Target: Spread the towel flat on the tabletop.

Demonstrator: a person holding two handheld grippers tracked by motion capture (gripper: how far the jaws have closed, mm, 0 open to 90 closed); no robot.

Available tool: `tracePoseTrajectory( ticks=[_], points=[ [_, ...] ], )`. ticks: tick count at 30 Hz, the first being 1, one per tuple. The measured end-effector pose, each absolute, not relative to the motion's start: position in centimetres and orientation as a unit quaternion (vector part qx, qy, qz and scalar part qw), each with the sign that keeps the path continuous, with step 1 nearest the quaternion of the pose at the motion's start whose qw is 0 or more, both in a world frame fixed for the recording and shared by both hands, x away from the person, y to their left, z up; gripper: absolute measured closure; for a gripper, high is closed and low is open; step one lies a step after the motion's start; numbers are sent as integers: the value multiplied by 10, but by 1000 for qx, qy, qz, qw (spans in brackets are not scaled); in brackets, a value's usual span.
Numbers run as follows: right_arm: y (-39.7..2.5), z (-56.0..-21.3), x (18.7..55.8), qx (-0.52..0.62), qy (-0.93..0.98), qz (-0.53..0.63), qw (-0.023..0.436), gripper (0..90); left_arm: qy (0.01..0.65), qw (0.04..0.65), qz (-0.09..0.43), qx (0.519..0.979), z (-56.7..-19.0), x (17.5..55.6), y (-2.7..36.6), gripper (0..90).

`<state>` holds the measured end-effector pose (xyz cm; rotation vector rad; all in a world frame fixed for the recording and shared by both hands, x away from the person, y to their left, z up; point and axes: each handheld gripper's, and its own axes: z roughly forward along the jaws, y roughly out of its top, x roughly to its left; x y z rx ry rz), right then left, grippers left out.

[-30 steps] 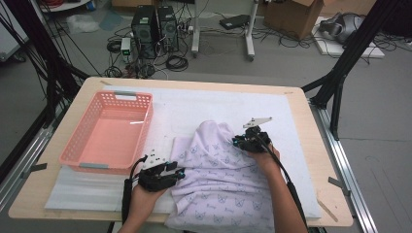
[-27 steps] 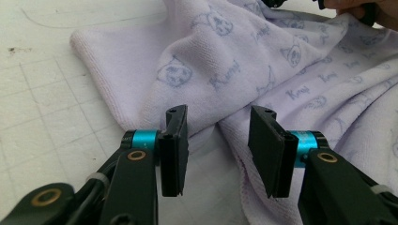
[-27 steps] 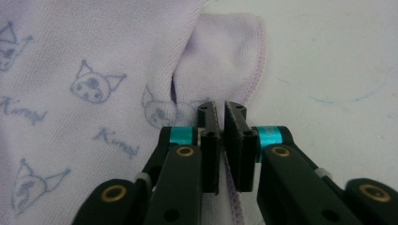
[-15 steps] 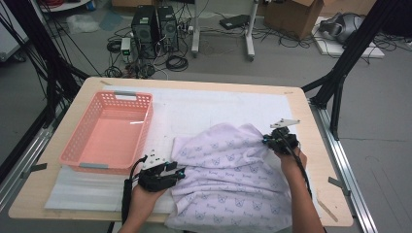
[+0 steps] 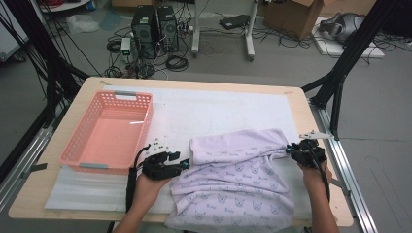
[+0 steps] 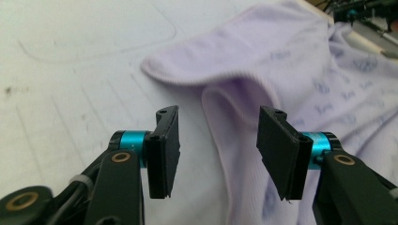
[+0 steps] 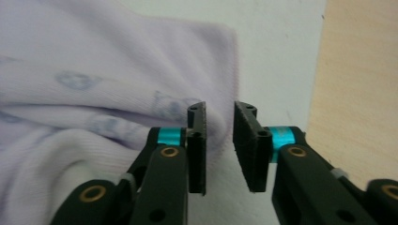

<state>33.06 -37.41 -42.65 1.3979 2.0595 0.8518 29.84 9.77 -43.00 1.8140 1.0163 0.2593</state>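
Right tongs [image 5: 297, 150] dragged the lilac garment [image 5: 238, 184] rightward away from the basket [image 5: 109, 131], now apparently released, slightly parted; left tongs [image 5: 180, 164] wide open, empty.

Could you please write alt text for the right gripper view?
The right gripper, fingers slightly apart, meets the edge of a lilac printed garment lying on a white mat. Bare wooden table shows at the right.

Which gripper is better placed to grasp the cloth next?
Left. The left gripper has its jaws wide open around a fold of the cloth. The right gripper is at the cloth's corner, jaws narrowly apart.
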Motion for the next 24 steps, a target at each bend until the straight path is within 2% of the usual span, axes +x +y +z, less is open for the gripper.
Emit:
tracePoseTrajectory(
  ticks=[7, 14, 18, 22, 24],
  points=[
    [-369, -413, 320, 475, 765, 352, 256, 689, 428, 487, 112, 753, -425, 331, 82, 455],
    [-367, -411, 317, 460, 770, 364, 249, 686, 424, 447, 112, 780, -436, 368, 64, 424],
    [-368, -411, 316, 455, 773, 367, 246, 679, 411, 428, 110, 797, -445, 373, 52, 420],
    [-369, -411, 316, 453, 773, 370, 245, 679, 389, 420, 131, 809, -449, 369, 40, 417],
    [-370, -412, 316, 453, 773, 371, 243, 679, 358, 400, 169, 827, -450, 365, 35, 456]
  ],
)
